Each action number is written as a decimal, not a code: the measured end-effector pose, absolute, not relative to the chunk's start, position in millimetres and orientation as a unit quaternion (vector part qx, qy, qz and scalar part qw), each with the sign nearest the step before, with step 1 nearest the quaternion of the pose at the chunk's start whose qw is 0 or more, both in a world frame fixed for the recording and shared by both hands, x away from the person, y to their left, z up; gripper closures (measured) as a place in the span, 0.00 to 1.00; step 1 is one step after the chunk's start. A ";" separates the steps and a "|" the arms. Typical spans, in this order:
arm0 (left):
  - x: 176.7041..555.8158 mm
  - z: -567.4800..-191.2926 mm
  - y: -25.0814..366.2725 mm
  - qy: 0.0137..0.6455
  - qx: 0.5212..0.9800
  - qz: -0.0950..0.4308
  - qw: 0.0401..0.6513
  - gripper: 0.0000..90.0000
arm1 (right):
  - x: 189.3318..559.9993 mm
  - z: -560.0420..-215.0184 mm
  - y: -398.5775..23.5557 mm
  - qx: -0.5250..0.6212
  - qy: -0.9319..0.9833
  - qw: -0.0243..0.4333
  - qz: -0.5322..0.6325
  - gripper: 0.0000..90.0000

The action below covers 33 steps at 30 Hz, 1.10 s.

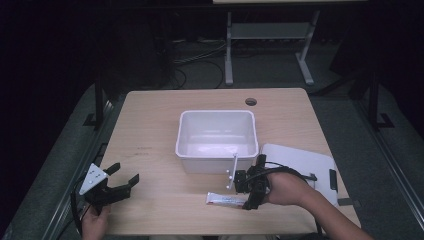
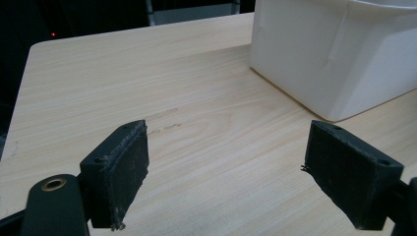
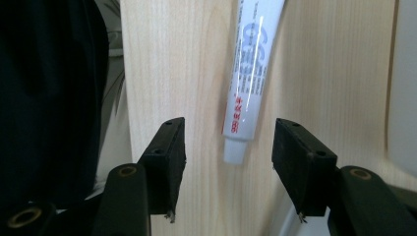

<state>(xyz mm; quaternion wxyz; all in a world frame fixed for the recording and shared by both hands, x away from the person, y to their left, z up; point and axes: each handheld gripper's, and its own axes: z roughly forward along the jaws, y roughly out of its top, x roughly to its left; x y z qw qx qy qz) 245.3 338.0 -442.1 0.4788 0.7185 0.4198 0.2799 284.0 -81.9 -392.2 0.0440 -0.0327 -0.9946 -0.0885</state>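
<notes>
A white toothpaste tube (image 1: 226, 200) lies flat near the table's front edge, cap end toward the right. In the right gripper view the tube (image 3: 251, 73) runs away from the camera, its cap between the two pads (image 3: 169, 162) with clear gaps on both sides. My right gripper (image 1: 251, 192) stands open around that cap end, held by a hand from the right. My left gripper (image 1: 125, 176) rests at the front left, jaws wide open over bare wood (image 2: 221, 162). A white plastic bin (image 1: 217, 140) sits mid-table, seemingly empty.
A white clipboard (image 1: 305, 167) with a black clip lies right of the bin, partly under my right hand. The bin's corner (image 2: 334, 54) stands ahead and right of the left gripper. A cable hole (image 1: 251, 101) marks the table's far side.
</notes>
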 end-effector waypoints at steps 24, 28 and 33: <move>245.6 -441.6 339.0 0.419 0.718 0.282 0.479 0.18 | 292.1 -410.3 -55.5 -0.017 -0.996 0.048 -0.072 0.54; 245.5 -441.6 339.2 0.419 0.718 0.282 0.479 0.18 | 291.9 -413.4 -52.0 -0.015 -0.997 0.047 -0.066 0.54; 245.6 -441.8 339.4 0.419 0.718 0.282 0.479 0.18 | 291.5 -416.5 -48.6 -0.010 -0.997 0.048 -0.062 0.55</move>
